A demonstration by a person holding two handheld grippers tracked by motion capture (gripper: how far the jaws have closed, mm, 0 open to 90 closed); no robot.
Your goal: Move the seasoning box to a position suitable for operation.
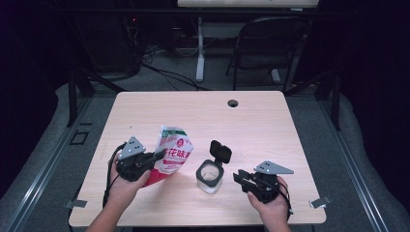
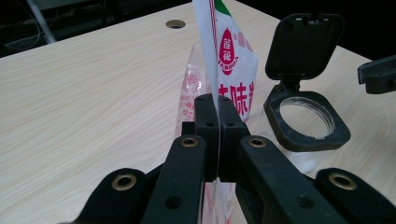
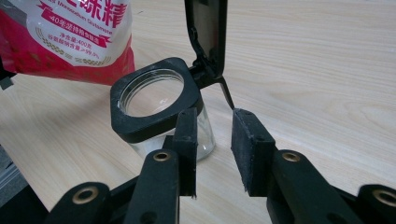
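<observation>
We see the table [image 1: 251, 121] lit bright from above, room around it dark. Glare spot beside the jar [image 1: 211, 175]. High view soft; gripper views sharp nearby, background blurry.

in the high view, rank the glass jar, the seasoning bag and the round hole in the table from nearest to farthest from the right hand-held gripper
From the right hand-held gripper:
1. Glass jar, just to its left.
2. Seasoning bag, farther left, in the left hand-held gripper.
3. Round hole, at the table's far edge.

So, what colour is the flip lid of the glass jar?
Black, like the jar's collar. The flip lid stands open; the left gripper view shows it best.
</observation>
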